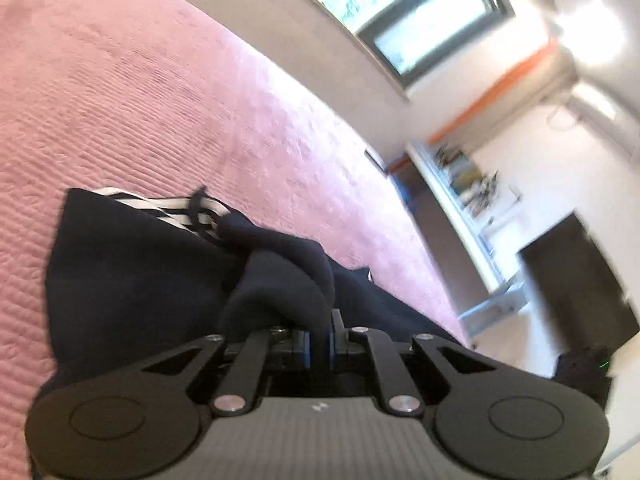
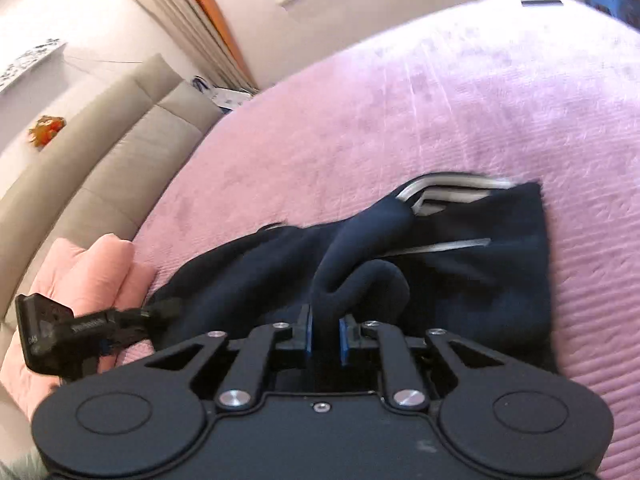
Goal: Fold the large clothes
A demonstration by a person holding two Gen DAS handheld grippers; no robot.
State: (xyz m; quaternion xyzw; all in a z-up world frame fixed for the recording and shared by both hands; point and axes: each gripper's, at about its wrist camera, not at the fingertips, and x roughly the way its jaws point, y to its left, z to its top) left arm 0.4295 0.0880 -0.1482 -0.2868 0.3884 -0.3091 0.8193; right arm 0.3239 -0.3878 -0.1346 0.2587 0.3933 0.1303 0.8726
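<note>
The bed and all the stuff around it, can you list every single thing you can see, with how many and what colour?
bedspread: one, pink, covering the whole bed
garment: one, dark navy with white stripes, lying bunched on the bedspread, a fold pinched in each gripper
drawstring: one, dark, at the striped edge of the garment
window: one, dark frame, on the wall beyond the bed
shelf: one, pale, cluttered with blurred small things, by the wall
headboard: one, grey padded, beside the bed
toy: one, orange, on the wall above the headboard
left gripper: one, black with blue pads, shut on the garment
right gripper: one, black with blue pads, shut on the garment
hand: one, holding the left gripper at the bed's edge
</note>
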